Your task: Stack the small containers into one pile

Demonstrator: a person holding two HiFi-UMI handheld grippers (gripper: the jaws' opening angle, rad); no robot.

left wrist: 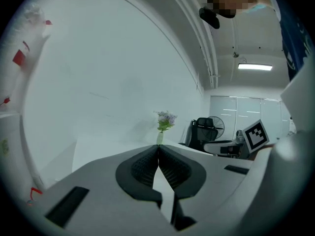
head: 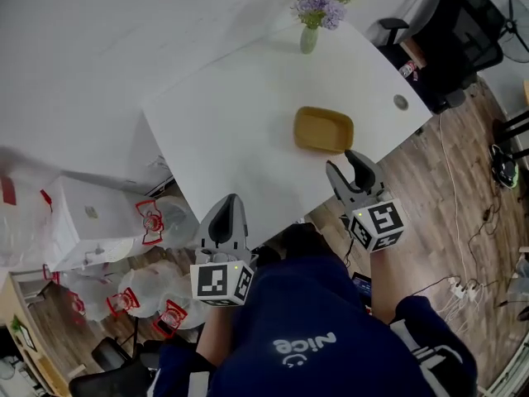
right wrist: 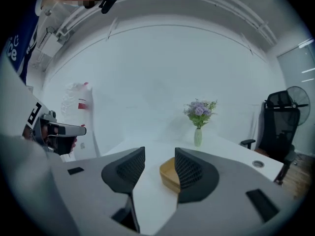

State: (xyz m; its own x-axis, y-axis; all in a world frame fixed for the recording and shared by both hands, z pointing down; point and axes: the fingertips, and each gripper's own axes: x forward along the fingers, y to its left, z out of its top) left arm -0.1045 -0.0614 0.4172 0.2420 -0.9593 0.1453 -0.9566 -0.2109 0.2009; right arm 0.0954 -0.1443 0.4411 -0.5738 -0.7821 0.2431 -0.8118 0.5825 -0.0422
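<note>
A small yellow container [head: 323, 129] rests on the white table [head: 231, 131]; whether it is one or a nested pile I cannot tell. In the right gripper view the yellow container [right wrist: 169, 174] shows beyond the jaws, partly behind the right one. My right gripper [head: 347, 168] hovers at the table's near edge, short of the container, open and empty. My left gripper [head: 226, 222] hangs off the near edge to the left, its jaws pressed together with nothing between them. In its own view the left gripper [left wrist: 158, 149] is shut, pointing at the vase.
A vase of purple flowers [head: 312, 16] stands at the table's far edge. A cable hole [head: 401, 102] sits near the right corner. Black office chairs [head: 463, 31] stand at the right. White bags with red ties [head: 145, 292] and a white box [head: 87, 217] lie on the floor at the left.
</note>
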